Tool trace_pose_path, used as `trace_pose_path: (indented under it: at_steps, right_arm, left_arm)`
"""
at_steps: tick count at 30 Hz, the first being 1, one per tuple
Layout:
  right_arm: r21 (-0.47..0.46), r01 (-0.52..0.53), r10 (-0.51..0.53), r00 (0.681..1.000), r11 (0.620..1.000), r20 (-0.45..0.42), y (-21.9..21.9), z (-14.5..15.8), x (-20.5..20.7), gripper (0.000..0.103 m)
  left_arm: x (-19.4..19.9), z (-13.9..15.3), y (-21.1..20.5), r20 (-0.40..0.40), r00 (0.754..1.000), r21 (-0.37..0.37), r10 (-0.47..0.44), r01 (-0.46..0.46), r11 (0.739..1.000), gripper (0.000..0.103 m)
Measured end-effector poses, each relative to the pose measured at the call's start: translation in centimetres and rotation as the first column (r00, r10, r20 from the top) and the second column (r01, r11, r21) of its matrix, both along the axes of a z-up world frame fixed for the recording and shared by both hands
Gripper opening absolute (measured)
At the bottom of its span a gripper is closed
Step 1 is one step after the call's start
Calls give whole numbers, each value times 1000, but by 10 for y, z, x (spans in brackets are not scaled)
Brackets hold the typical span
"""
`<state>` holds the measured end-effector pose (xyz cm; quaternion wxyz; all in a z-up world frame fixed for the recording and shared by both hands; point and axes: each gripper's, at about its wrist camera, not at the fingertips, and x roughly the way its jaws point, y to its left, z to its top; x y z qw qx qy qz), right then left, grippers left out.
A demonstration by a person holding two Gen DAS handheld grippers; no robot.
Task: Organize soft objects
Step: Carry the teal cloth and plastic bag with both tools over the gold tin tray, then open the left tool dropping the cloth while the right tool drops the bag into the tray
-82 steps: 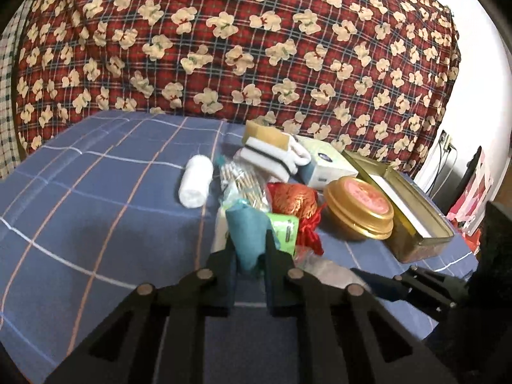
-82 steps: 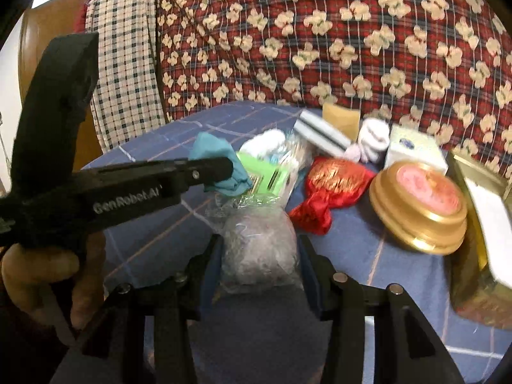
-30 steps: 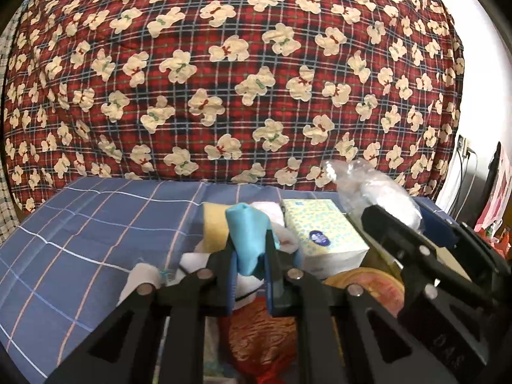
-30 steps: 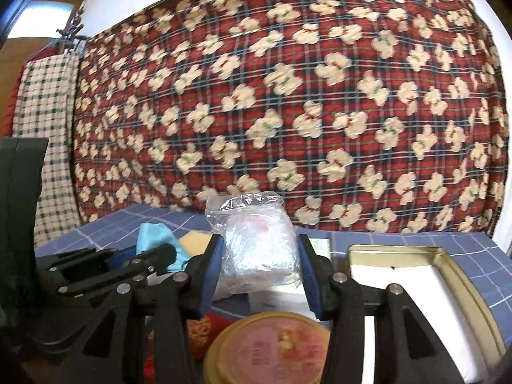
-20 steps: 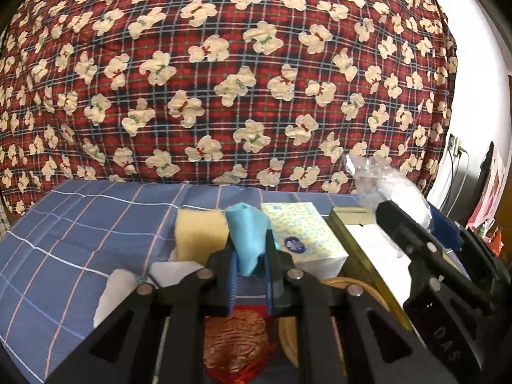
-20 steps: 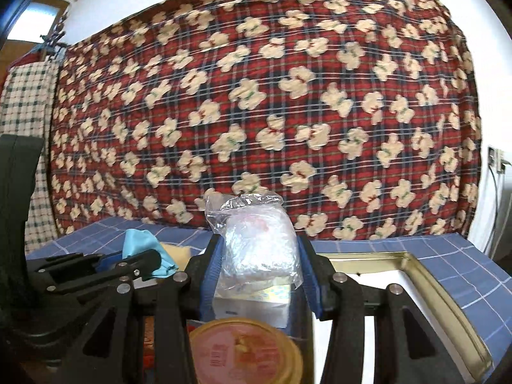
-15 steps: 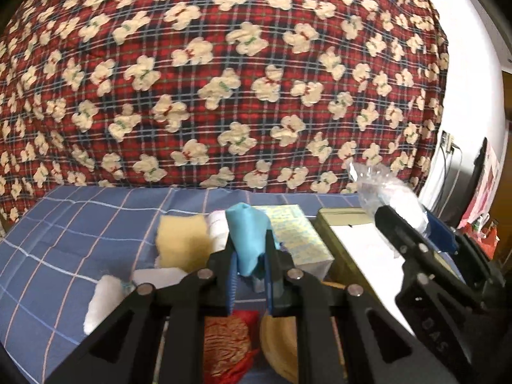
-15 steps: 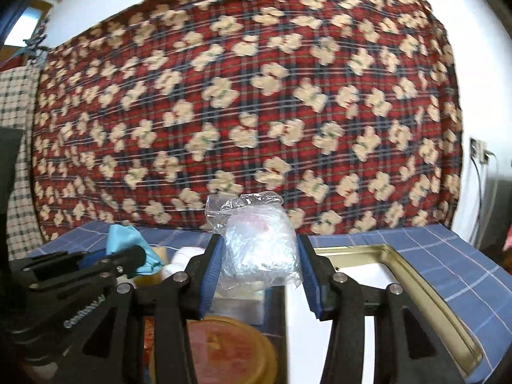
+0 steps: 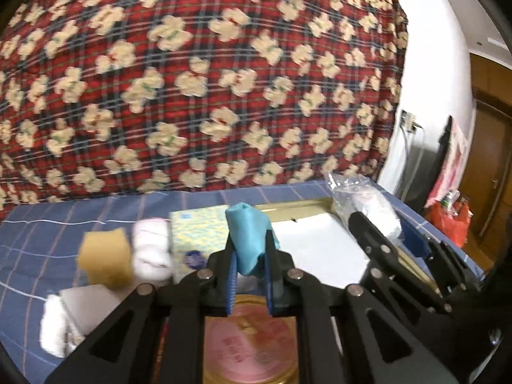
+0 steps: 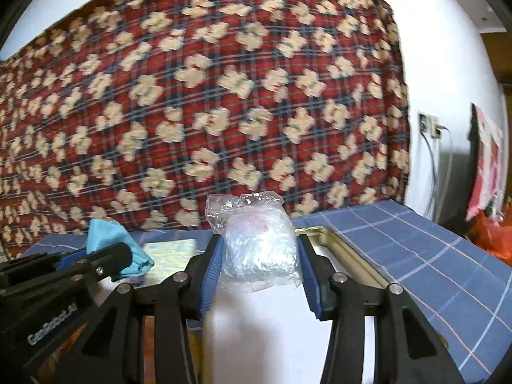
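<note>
- Our left gripper point(image 9: 249, 257) was clamped on the blue cloth point(image 9: 248, 235), its long axis upright.
- Our right gripper point(image 10: 260, 259) squeezed the clear plastic bag point(image 10: 259, 243), upright over the gold tin point(image 10: 344, 256).

Black plastic left gripper point(image 9: 249, 267) at lower centre, open-framed arms, silver screws, ribbed blue pads point(image 9: 231, 283). Same build on right gripper point(image 10: 259, 267), lower centre. White "GenRobot.AI" lettering along black arm at lower left of right wrist view.
</note>
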<state>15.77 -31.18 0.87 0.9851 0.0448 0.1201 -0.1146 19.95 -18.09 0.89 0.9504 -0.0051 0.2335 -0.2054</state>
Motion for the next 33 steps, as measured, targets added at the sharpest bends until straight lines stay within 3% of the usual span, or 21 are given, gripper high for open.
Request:
trace_pose_path:
  at_steps: [7, 22, 33]
  right_arm:
    - [14, 129, -128, 990, 992, -53, -31, -7, 1, 49]
    - [57, 208, -200, 972, 977, -122, -65, -18, 4, 49]
    - [60, 258, -246, 957, 964, -155, -78, -25, 5, 50]
  left_arm:
    - [14, -5, -26, -69, 995, -9, -67, 66, 998, 11]
    - [20, -24, -75, -173, 969, 22, -177, 184, 983, 11]
    - [32, -43, -88, -274, 943, 36, -189, 207, 978, 12]
